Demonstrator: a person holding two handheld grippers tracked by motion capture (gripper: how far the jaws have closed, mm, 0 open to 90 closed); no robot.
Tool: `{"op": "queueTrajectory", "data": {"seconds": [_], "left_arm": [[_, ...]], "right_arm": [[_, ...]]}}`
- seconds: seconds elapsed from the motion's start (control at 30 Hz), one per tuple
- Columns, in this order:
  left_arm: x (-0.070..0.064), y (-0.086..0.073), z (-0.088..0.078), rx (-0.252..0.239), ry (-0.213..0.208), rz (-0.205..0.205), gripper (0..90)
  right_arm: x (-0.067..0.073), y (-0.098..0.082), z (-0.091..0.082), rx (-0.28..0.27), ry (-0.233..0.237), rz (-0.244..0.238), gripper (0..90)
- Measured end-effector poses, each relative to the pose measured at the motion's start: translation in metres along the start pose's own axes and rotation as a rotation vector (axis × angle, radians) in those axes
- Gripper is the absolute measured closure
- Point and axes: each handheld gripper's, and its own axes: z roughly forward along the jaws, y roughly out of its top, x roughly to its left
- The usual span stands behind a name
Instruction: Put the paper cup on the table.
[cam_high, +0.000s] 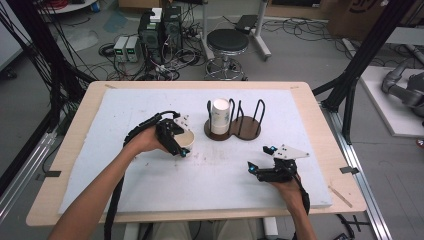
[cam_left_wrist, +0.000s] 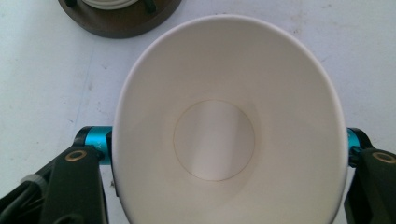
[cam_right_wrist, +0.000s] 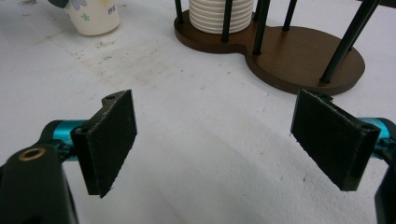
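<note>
A white paper cup (cam_high: 189, 139) stands on the white mat left of centre, and my left gripper (cam_high: 182, 145) is shut on it. In the left gripper view I look down into the cup (cam_left_wrist: 224, 121), which the two jaws squeeze into an oval. Right of it stands a brown wooden cup holder (cam_high: 248, 131) with black rods, and a stack of white cups (cam_high: 220, 114) sits in its left bay. My right gripper (cam_high: 259, 158) rests low near the front right, open, with nothing between its black pads (cam_right_wrist: 111, 140). Its view shows the held cup (cam_right_wrist: 95, 17) at top left.
The white mat (cam_high: 150, 185) covers most of the wooden table (cam_high: 85, 125). The holder's right bay (cam_right_wrist: 308, 60) holds no cups. Beyond the far edge are a black stool (cam_high: 227, 42), electronics boxes and loose cables on the floor.
</note>
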Motion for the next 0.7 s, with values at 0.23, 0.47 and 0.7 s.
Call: {"op": "queueTrajectory", "data": {"seconds": [0.23,0.47,0.7], "left_arm": [[0.002,-0.001,0.003,-0.003,-0.009,-0.011,29.8],[0.002,0.000,0.006,0.009,0.014,-0.024,23.8],[0.002,-0.009,0.014,0.000,0.021,-0.048,19.5]], "right_arm": [[0.000,0.000,0.001,0.005,-0.001,0.001,14.9],[-0.001,0.000,0.001,0.007,0.000,-0.004,14.9],[-0.001,0.000,0.001,0.006,0.005,0.007,14.9]]}}
